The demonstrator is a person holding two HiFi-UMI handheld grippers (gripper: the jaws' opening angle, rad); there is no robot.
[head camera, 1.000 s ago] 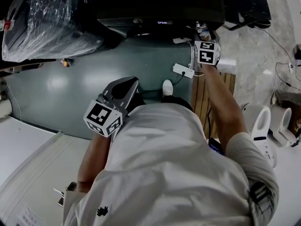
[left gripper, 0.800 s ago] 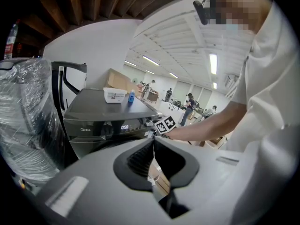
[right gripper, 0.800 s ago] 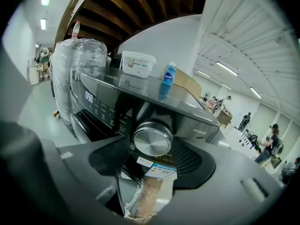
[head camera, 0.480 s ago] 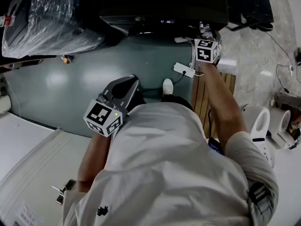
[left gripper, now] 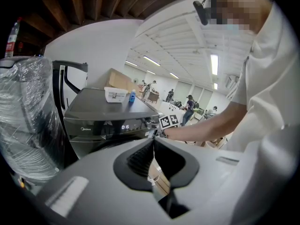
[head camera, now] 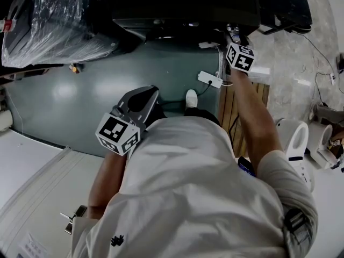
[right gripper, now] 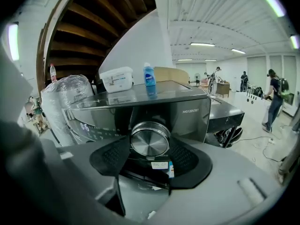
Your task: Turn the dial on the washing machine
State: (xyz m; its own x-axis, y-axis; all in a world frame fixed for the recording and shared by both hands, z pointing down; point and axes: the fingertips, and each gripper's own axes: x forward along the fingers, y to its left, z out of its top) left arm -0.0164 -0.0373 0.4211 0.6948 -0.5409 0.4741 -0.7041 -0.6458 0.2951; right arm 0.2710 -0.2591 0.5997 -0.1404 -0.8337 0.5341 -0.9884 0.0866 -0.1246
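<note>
Bright hall; right claw clamps dial of Midea washing machine, display 0:15.

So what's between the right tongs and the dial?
Nothing. In the right gripper view the right tongs close directly on the dial, one pad against each side, with no gap showing.

Person wears a white short-sleeved T-shirt with a small dark emblem and a dark striped patch on the right sleeve; its print is illegible. One white shoe is visible, and the trousers appear dark. Both the left gripper and the right gripper have pale grey moulded shells and black ribbed pads. Each carries a cube of black-and-white square markers.
</note>
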